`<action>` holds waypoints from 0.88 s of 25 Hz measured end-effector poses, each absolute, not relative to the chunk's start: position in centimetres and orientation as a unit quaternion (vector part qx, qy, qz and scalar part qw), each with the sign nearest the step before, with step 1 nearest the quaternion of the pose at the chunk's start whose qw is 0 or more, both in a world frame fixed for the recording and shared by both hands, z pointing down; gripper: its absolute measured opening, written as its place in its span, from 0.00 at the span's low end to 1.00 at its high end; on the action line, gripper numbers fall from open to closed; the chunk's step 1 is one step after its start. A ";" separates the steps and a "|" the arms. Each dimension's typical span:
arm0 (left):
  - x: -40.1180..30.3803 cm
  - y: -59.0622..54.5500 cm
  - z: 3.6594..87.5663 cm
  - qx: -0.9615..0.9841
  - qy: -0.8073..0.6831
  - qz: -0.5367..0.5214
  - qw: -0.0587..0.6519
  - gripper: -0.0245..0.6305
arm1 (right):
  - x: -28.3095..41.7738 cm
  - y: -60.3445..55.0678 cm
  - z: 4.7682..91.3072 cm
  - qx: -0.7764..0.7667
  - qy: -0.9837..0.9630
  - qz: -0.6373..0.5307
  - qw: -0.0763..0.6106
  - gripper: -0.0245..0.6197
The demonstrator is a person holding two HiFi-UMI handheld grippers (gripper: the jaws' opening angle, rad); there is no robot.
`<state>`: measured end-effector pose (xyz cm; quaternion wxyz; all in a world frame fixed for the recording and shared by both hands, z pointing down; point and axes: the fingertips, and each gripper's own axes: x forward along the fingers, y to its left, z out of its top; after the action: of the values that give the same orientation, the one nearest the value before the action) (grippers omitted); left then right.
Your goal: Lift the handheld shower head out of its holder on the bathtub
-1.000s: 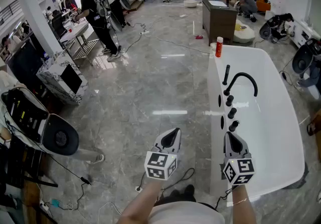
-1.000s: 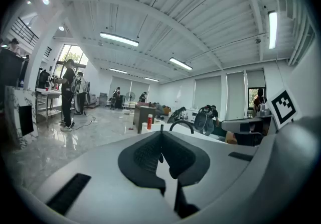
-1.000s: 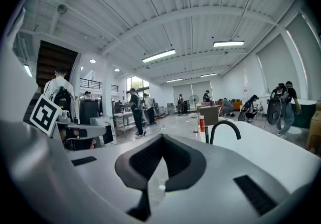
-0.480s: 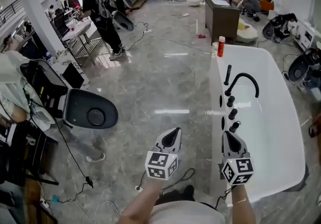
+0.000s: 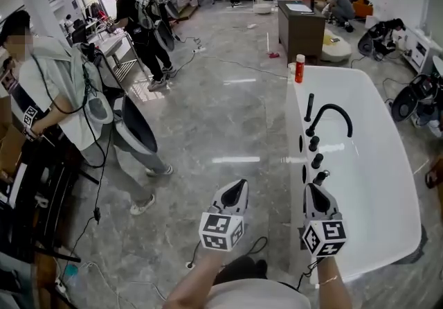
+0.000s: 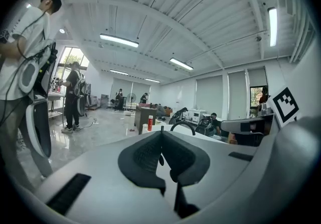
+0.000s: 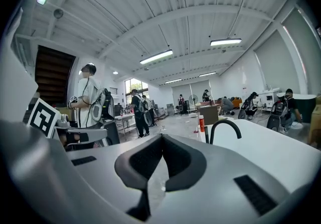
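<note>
Over glossy grey marble floor [image 5: 208,127], newly stepped in at left: bystander [image 5: 52,86] in white; no bearing on the task. Smooth white tub [image 5: 377,190] at right. Left gripper [image 5: 241,183] and right gripper [image 5: 309,190] unmoved, jaws pressed together, empty. Untouched: slim black shower head [image 5: 309,107], upright on tub rim beside arched spout [image 5: 333,113].

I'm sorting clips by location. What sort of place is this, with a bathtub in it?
Probably a large workshop or test hall, not a bathroom: the white bathtub stands alone on an open marble-look floor, cables trail across it, and several people work nearby.
</note>
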<state>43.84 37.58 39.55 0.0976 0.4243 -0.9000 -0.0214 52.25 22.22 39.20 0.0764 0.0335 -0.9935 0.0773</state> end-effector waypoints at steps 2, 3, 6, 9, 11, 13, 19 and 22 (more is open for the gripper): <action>43.7 37.3 39.4 0.423 -0.901 -0.020 0.096 0.07 | 52.3 21.7 39.2 0.040 -0.993 0.077 0.077 0.05; 43.8 37.3 39.4 0.423 -0.901 -0.019 0.095 0.07 | 52.4 21.5 39.3 0.043 -0.993 0.078 0.078 0.05; 44.2 36.9 39.3 0.424 -0.901 -0.019 0.093 0.07 | 52.7 21.1 39.4 0.048 -0.993 0.078 0.081 0.05; 44.1 36.3 39.2 0.425 -0.900 -0.019 0.093 0.07 | 52.3 20.7 39.4 0.046 -0.992 0.081 0.083 0.09; 43.7 35.9 38.9 0.425 -0.900 -0.018 0.092 0.07 | 51.7 20.5 39.1 0.041 -0.992 0.082 0.085 0.11; 43.1 35.5 38.7 0.424 -0.901 -0.017 0.092 0.07 | 51.1 20.4 38.7 0.036 -0.992 0.081 0.086 0.13; 42.2 35.2 39.0 0.426 -0.899 -0.017 0.096 0.07 | 50.2 20.4 38.5 0.031 -0.992 0.080 0.088 0.19; 40.8 34.6 39.7 0.430 -0.897 -0.023 0.103 0.08 | 48.7 19.8 38.9 0.028 -0.992 0.082 0.091 0.23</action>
<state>40.79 34.56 39.69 0.1032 0.4296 -0.8968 -0.0235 48.70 19.82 38.94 0.0913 0.0284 -0.9920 0.0822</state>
